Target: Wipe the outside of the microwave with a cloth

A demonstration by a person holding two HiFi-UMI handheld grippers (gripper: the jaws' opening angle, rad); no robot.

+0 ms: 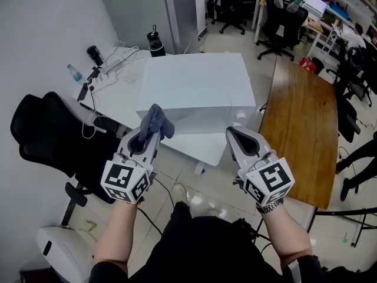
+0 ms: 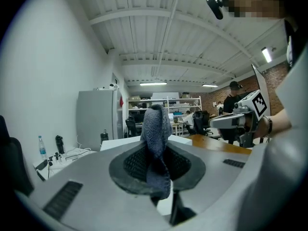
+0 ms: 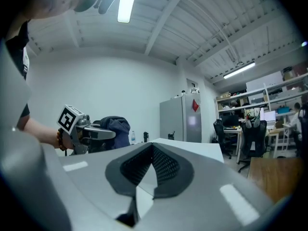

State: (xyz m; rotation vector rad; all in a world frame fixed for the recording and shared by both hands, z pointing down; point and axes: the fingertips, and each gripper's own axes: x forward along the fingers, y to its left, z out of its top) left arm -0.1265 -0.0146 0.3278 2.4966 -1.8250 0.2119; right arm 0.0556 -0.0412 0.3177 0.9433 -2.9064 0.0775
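A white box-shaped microwave (image 1: 197, 87) stands on a white desk (image 1: 118, 93) ahead of me. My left gripper (image 1: 148, 132) is held in the air short of its front left corner, shut on a bunched blue-grey cloth (image 1: 156, 119) that sticks up from the jaws. In the left gripper view the cloth (image 2: 155, 131) fills the gap between the pads. My right gripper (image 1: 238, 133) hovers short of the microwave's front right corner, shut with nothing in it; the right gripper view shows its pads (image 3: 166, 165) meeting. The left gripper (image 3: 89, 134) and the cloth (image 3: 115, 128) appear there too.
A black office chair (image 1: 50, 134) stands at the left, next to the desk. A wooden table (image 1: 300, 122) runs along the right. A water bottle (image 1: 73, 72), a black flask (image 1: 155, 42) and cables (image 1: 109, 69) lie on the desk behind the microwave. A grey cabinet (image 1: 182, 10) stands beyond.
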